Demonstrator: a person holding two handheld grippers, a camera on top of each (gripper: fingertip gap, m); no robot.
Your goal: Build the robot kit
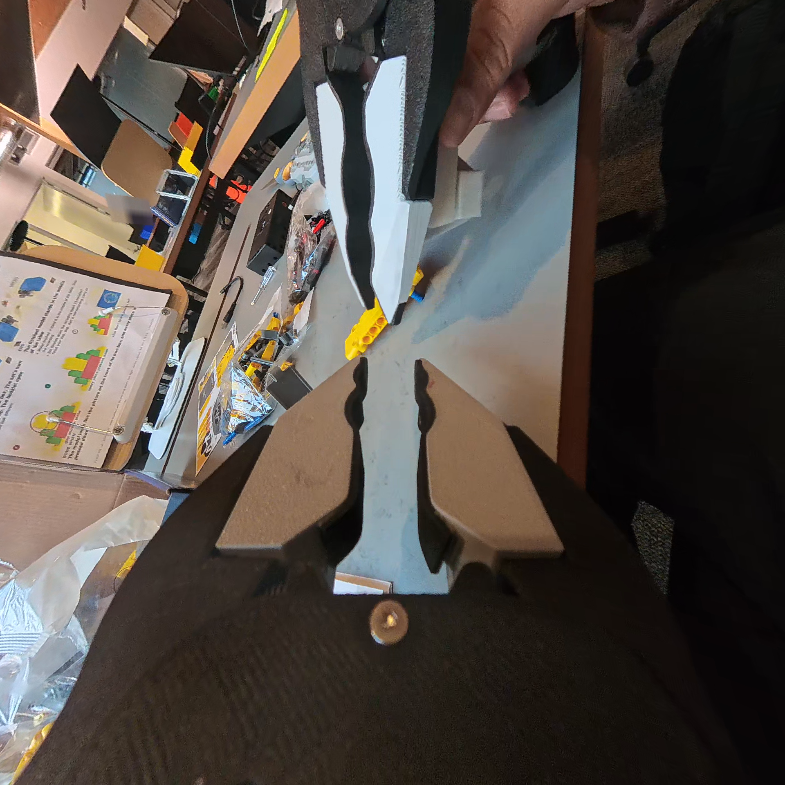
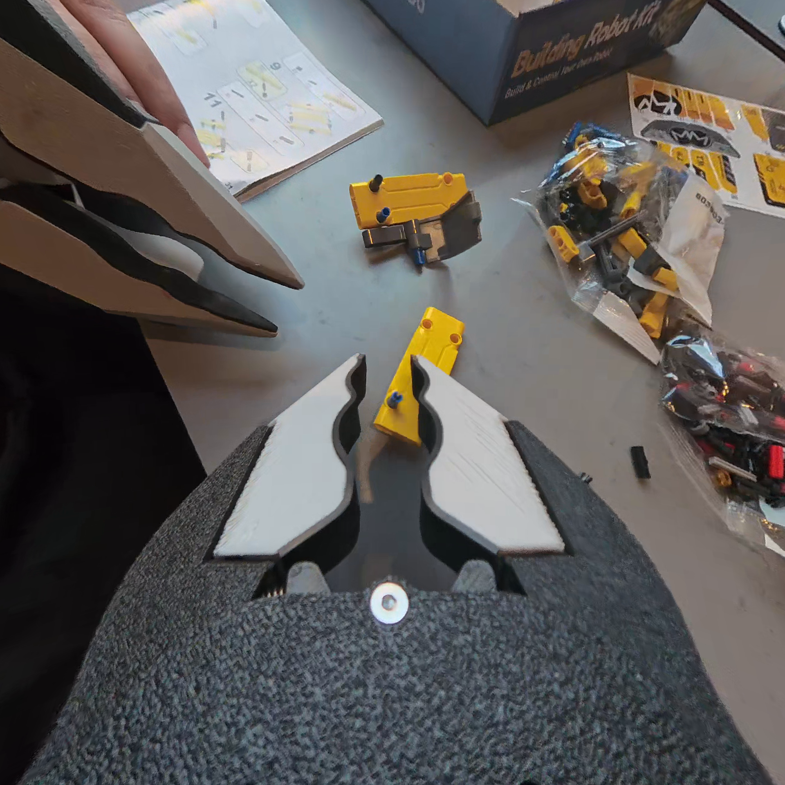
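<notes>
Leftmost, in the right wrist view, the left gripper (image 2: 289, 306) occupied the upper left, jaws narrowly parted and empty above the grey table (image 2: 531, 424). At lower centre, the right gripper (image 2: 388, 361) stood with jaws narrowly apart around a yellow beam (image 2: 429, 357) bearing a blue pin (image 2: 394, 398); contact could not be determined. A yellow-and-grey assembly (image 2: 418, 216) lay above centre; bagged parts (image 2: 624, 238) lay at right.
</notes>
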